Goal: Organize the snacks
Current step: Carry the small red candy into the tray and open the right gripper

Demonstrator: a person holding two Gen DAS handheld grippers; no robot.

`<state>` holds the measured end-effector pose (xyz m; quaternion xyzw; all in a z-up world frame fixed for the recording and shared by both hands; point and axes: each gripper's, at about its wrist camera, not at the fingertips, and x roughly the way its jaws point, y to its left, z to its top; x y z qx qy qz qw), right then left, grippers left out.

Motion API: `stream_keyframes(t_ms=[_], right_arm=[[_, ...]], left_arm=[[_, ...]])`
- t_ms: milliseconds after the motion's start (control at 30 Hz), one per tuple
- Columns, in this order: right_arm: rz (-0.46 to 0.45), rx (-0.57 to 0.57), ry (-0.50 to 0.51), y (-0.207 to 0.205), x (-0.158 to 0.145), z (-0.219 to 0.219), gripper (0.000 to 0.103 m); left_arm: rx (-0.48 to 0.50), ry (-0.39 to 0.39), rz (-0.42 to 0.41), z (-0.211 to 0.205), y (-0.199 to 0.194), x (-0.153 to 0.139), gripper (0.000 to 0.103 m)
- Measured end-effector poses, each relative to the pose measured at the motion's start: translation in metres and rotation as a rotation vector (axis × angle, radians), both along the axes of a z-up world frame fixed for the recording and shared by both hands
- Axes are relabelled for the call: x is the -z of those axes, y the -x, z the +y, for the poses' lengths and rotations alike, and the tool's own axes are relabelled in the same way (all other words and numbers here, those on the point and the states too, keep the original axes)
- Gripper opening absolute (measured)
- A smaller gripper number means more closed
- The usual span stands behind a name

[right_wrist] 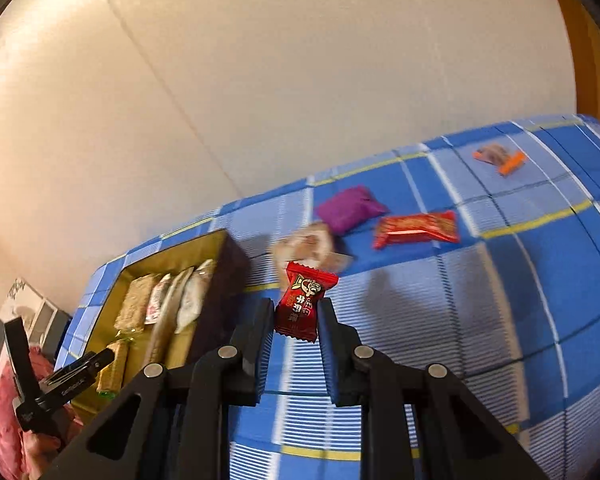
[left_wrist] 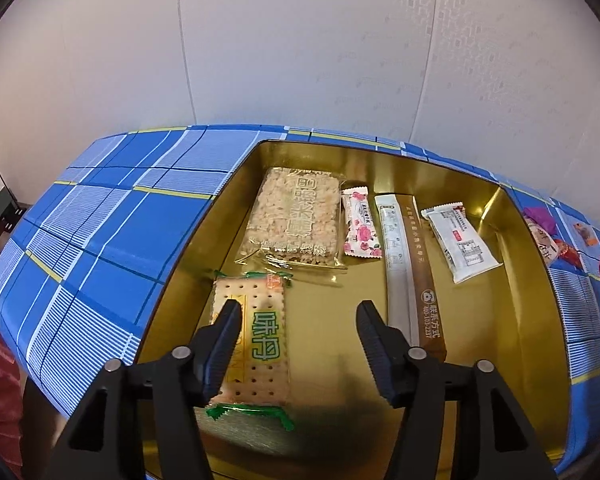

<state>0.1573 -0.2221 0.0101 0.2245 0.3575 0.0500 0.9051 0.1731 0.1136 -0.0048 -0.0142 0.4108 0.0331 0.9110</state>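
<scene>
Left gripper (left_wrist: 298,320), jaws spread wide with nothing between them, angled downward. Right gripper (right_wrist: 294,316), jaws closed against a red candy packet (right_wrist: 304,304), raised and tilted in the frame.

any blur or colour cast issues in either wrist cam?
Left wrist: sharp, neutral light, gold tin reflective, fisheye bends the table edge. Right wrist: warm orange cast, motion blur on tablecloth and loose snacks; the held red candy stays crisp.
</scene>
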Motion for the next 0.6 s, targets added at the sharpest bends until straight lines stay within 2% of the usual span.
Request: stream_keyframes(t_ms=[267,600], right_arm=[[-0.074,-0.120,0.070,-0.008,-0.013,0.050,0.022],[-0.148,-0.274,0.233,-0.020,-0.019,0.115,0.022]], left_arm=[[-0.012,0.011,-0.003,0.004,0.002,-0.002,0.063],[-0.012,0.039,-0.003,0.006,0.004,-0.002,0.065]])
